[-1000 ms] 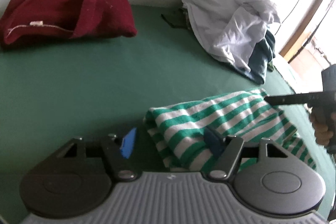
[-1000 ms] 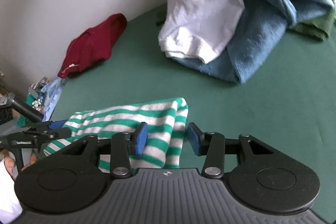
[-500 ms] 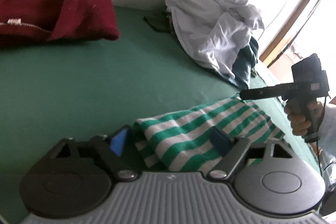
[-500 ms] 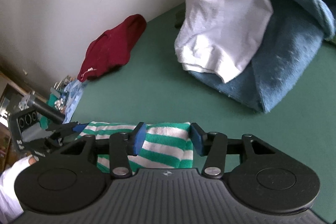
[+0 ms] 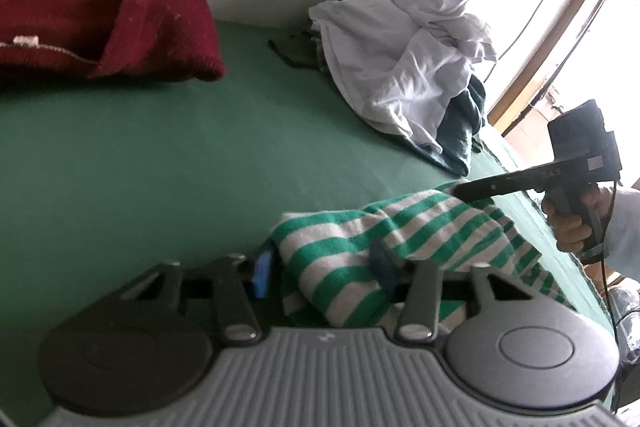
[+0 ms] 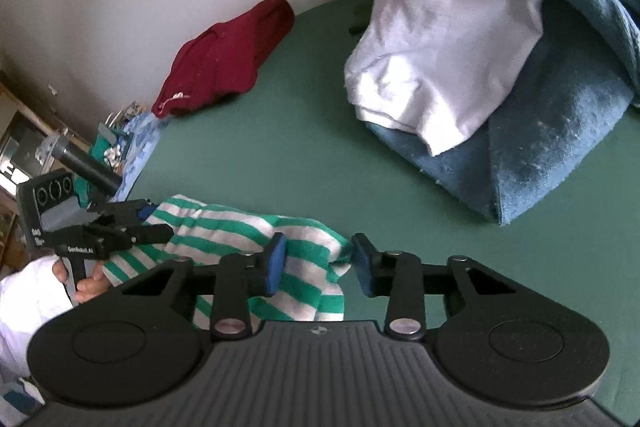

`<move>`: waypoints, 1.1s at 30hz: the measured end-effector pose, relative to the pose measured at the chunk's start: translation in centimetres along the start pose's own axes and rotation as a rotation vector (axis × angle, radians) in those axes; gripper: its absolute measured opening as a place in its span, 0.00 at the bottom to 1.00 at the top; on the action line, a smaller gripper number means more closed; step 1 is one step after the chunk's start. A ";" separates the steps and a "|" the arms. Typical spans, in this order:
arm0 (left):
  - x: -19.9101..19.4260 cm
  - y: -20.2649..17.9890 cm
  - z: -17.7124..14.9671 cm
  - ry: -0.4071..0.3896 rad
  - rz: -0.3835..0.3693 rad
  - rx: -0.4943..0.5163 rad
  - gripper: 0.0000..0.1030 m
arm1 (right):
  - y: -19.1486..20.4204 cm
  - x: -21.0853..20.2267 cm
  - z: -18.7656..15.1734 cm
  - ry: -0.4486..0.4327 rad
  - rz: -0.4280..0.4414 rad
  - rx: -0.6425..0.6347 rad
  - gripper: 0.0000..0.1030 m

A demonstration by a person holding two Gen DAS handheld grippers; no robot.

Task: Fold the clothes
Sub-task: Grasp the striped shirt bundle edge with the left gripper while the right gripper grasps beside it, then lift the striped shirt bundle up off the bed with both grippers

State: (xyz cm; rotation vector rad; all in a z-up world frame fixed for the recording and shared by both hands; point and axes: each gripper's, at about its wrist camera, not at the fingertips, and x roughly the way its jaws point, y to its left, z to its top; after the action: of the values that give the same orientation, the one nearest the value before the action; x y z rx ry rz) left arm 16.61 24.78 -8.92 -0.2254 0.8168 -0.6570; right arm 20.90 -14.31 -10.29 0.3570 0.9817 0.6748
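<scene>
Green cloth covers the desk (image 6: 280, 155), which meets a white wall at its far edge. At the near edge lies the striped garment (image 5: 360, 247). Both jaws are closing with it between them: the left hand-held gripper (image 5: 324, 269) grasps one end, the right hand-held gripper (image 6: 316, 261) pinches the other. A maroon sweater (image 5: 100, 23) and a heap of clothes (image 6: 480, 47) lie along the far edge.

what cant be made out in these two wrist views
- Striped garment, left wrist view: near part hidden under the left claw, closing around it.
- Blue towel, right wrist view: cut by the right edge, partly under the white shirt.
- Clutter beyond the bed: too small.
</scene>
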 end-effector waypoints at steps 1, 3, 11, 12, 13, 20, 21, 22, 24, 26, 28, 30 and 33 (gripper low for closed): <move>0.1 -0.1 0.0 0.004 0.001 -0.002 0.33 | 0.1 0.2 0.0 0.004 0.002 0.006 0.20; 0.2 -0.2 -0.1 0.010 0.002 -0.002 0.22 | 0.5 0.6 0.0 0.006 -0.006 0.001 0.18; -1.4 -2.4 0.0 -0.017 0.058 0.074 0.12 | 2.3 -1.2 0.4 -0.043 -0.002 -0.047 0.16; -1.8 -2.8 0.0 -0.025 0.067 0.088 0.12 | 2.8 -1.8 0.4 -0.054 0.006 -0.062 0.16; -2.2 -3.2 0.1 -0.033 0.076 0.101 0.12 | 3.3 -2.4 0.4 -0.065 0.015 -0.078 0.15; -8.5 -7.8 -0.6 -0.103 0.114 0.209 0.11 | 7.4 -6.7 -0.4 -0.132 0.082 -0.196 0.15; -9.5 -8.5 -0.9 -0.111 0.117 0.223 0.11 | 8.1 -7.3 -0.7 -0.139 0.093 -0.212 0.15; -10.4 -9.3 -1.2 -0.119 0.120 0.238 0.11 | 8.8 -7.9 -1.2 -0.137 0.097 -0.233 0.15; -12.0 -10.6 -2.1 -0.128 0.124 0.257 0.11 | 10.1 -9.2 -2.2 -0.131 0.104 -0.274 0.15; -13.5 -11.7 -3.2 -0.131 0.118 0.260 0.05 | 11.4 -10.4 -3.2 -0.125 0.111 -0.316 0.15; -14.7 -12.6 -4.3 -0.129 0.117 0.263 0.05 | 12.4 -11.4 -4.5 -0.104 0.104 -0.359 0.15; -15.7 -13.4 -5.6 -0.125 0.115 0.264 0.05 | 13.2 -12.1 -6.1 -0.065 0.080 -0.403 0.15; -16.0 -14.3 -7.1 -0.104 0.119 0.274 0.05 | 14.3 -12.5 -8.5 -0.023 0.042 -0.456 0.13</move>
State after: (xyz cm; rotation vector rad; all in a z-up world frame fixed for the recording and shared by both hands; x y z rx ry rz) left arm -3.13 23.97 2.00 0.0372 0.6271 -0.6320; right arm 3.76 -12.16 1.29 -0.0163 0.7721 0.9065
